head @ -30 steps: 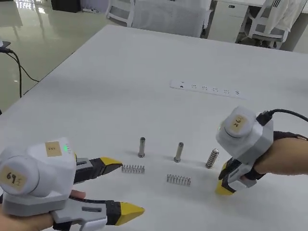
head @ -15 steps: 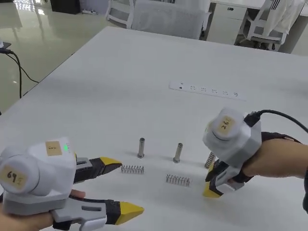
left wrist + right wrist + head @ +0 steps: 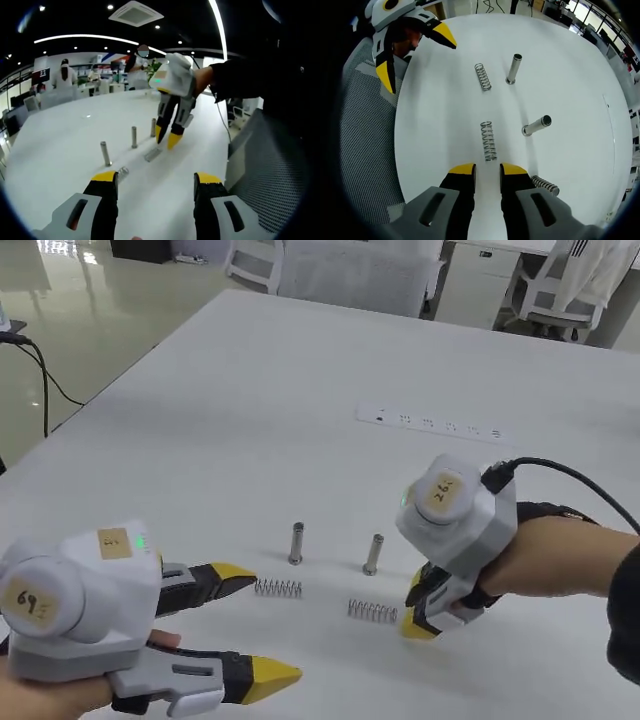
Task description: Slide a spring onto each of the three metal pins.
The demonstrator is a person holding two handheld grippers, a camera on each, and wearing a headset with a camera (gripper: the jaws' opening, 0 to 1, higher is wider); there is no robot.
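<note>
Low at the left of the head view, we held the left gripper (image 3: 277,626) just above the white worktop (image 3: 250,420), its yellow-tipped jaws spread wide with nothing between them. In its own view the left gripper (image 3: 156,177) showed the same broad gap. Just ahead of its upper jaw lay the left spring (image 3: 278,588), flat on the worktop, and beyond that spring the left pin (image 3: 297,542) stood upright and bare. The middle pin (image 3: 374,553) stood near it, also bare. In front of this pin the middle spring (image 3: 372,611) lay on its side. The right gripper (image 3: 414,612) pointed down at that spring's right end, tips close to the worktop. In the right gripper view its jaws (image 3: 487,170) were parted by only a narrow gap and pinched nothing, while the middle spring (image 3: 489,141) lay in line with the gap, its near end just short of the tips. Just beside the right jaw in that view stood a sprung pin (image 3: 544,184), coils wrapped round its shaft and partly hidden by the jaw. Farther back on the worktop lay a white power strip (image 3: 435,425), and a black cable (image 3: 570,475) ran from the right gripper.
</note>
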